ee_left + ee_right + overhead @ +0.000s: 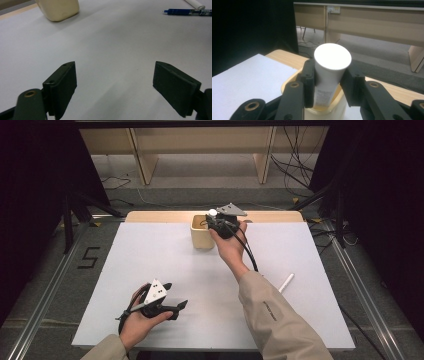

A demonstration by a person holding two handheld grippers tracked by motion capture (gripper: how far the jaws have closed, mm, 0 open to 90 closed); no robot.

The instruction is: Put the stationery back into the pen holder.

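left to right across the table: the left gripper (172,296) is lying low over the near left part of the white sheet (165,265), held in the person's left hand (137,320), with its grey plate facing up. in the left gripper view its two black jaws are standing wide apart over bare sheet, with nothing between them. beyond them, at the far edge of that view, a blue pen (187,11) is lying beside a white stick (195,3), well apart from the jaws, and the corner of the cream cup (58,8) is showing at the upper left.

towards the middle back, the cream cup (201,234) is standing upright at the far edge of the sheet, by the wooden strip (155,216) of the table. the right gripper (216,220), in the person's right hand (230,242), is hovering at the cup's mouth. in the right gripper view its jaws are partly closed and pressing on either side of a white tube (329,72), which is standing nearly upright with its lower end inside the cup (323,112) and its round flat cap on top, above the rim.

to the right, beside the person's beige sleeve (275,320), the white stick (286,282) is lying flat on the sheet, apart from both grippers.
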